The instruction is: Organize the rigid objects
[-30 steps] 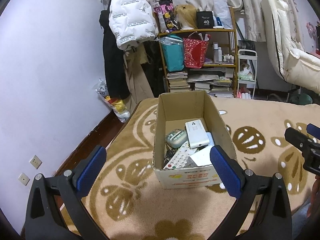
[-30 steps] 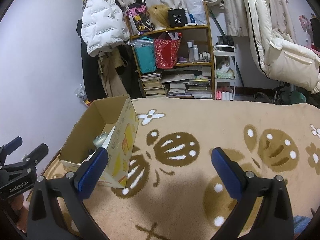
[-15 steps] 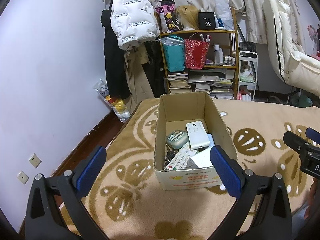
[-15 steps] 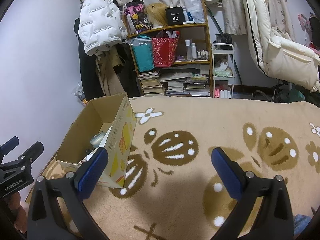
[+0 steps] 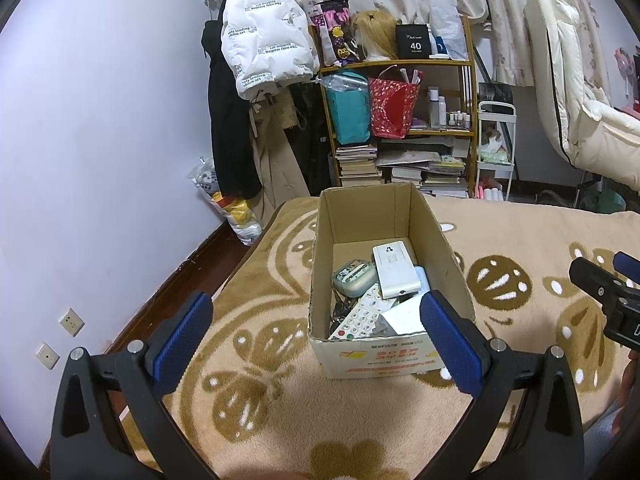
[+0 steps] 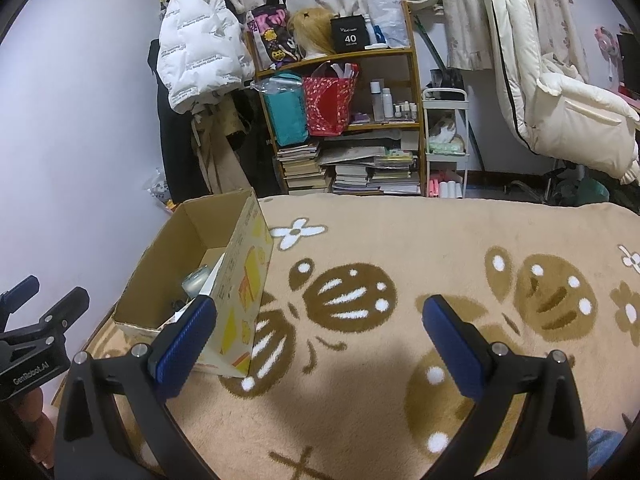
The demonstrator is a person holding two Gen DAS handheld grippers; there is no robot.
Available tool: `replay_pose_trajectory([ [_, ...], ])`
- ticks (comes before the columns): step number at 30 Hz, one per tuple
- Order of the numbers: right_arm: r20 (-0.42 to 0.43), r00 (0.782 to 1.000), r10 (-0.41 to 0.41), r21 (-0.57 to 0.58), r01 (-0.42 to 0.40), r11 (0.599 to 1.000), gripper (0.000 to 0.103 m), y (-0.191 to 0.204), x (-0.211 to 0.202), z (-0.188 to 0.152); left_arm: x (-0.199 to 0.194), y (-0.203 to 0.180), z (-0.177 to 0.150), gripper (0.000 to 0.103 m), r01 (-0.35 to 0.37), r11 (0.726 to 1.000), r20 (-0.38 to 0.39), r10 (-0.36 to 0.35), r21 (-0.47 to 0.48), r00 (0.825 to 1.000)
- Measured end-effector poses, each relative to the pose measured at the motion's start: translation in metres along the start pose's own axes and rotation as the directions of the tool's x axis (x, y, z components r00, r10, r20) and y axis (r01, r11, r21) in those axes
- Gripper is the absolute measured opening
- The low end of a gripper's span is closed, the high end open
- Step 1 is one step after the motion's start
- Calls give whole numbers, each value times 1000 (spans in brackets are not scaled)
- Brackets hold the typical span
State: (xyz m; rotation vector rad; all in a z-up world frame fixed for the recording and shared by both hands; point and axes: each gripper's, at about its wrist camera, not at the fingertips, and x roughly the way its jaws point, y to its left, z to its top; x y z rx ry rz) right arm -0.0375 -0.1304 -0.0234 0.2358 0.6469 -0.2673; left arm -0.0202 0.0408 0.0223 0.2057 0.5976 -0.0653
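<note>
1. Your left gripper [image 5: 316, 330] has its blue-padded fingers [image 5: 182, 330] spread wide and holds nothing; the cardboard box [image 5: 376, 358] sits just beyond and between them, its near wall facing you.
2. Your right gripper [image 6: 320, 332] is likewise spread wide and empty, hovering over bare patterned blanket [image 6: 400, 400], with the box off to its left.
3. The rigid objects are already in the box: a white remote [image 5: 394, 269] lies on top, a small grey-green oval case [image 5: 354, 277] just beside it, and a keypad-style remote [image 5: 360, 318] leans against the near wall with a white card or paper next to it. What lies underneath them is too cluttered to name.
4. Compared with a second ago, very little has changed: both grippers have stayed open and empty, and the box contents lie the same way. The left view has shifted only slightly, the box appearing a touch farther along the blanket; the right view has drifted a little too.
5. I judge from this that you are pausing between steps, either finished loading or about to pick the next item. No loose object shows on the blanket in either view, so the sorting looks close to done.
6. Beyond the bed, the shelf [image 6: 340, 128] of books and bags stands against the wall, well apart from the work.
</note>
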Motion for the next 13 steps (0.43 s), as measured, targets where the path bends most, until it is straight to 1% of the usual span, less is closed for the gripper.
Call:
replay_pose_trajectory([
  [13,-6,1000,3,-2,-3,1000,103,0,1,-1,-1,3,0,102,3,1000,2,-3,-4,1000],
])
